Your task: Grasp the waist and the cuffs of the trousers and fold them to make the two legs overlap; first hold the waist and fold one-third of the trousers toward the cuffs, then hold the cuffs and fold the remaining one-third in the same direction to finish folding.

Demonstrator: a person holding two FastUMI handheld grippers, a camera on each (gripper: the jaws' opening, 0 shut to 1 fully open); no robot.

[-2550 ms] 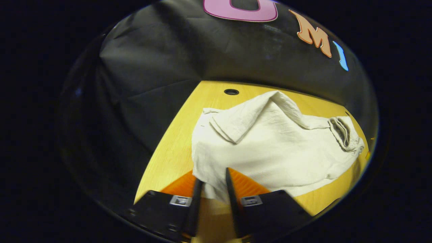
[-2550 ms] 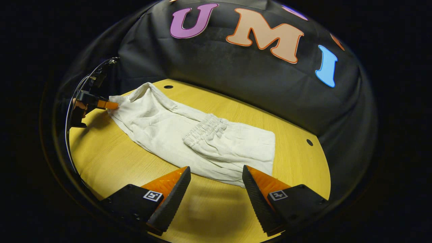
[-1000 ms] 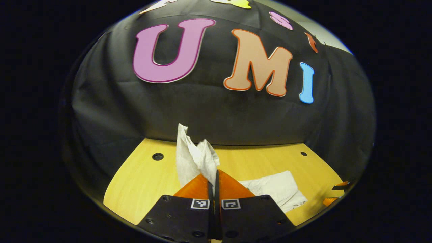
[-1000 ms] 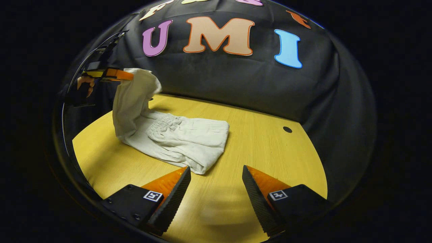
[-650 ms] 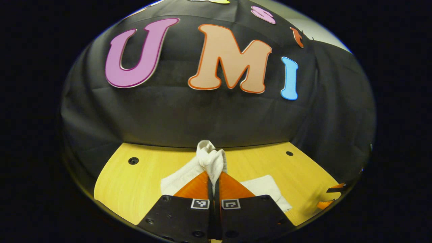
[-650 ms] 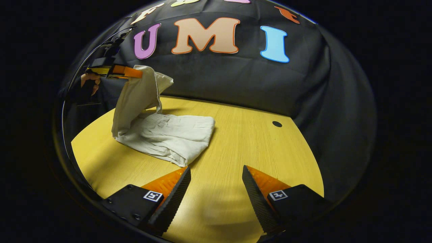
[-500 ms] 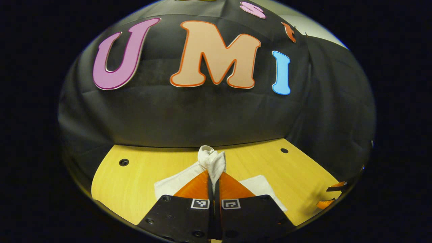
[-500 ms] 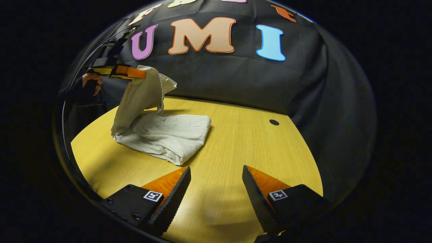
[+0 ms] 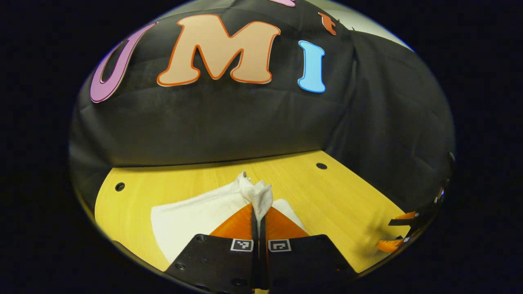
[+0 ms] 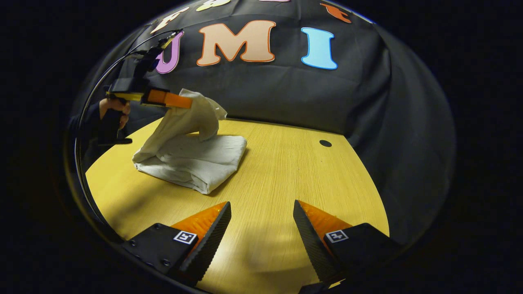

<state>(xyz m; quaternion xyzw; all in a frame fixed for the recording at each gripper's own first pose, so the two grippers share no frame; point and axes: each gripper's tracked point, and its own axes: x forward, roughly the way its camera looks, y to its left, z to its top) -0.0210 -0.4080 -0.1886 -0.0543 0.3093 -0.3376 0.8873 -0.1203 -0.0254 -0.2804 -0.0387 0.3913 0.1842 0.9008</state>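
Jaws of left gripper [image 9: 258,212] pinch trousers [image 10: 192,157] cuffs.

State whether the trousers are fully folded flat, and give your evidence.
Not yet. Most of the trousers lie stacked on the table, but the left gripper, shut on the cuff end, holds that flap raised above the stack.
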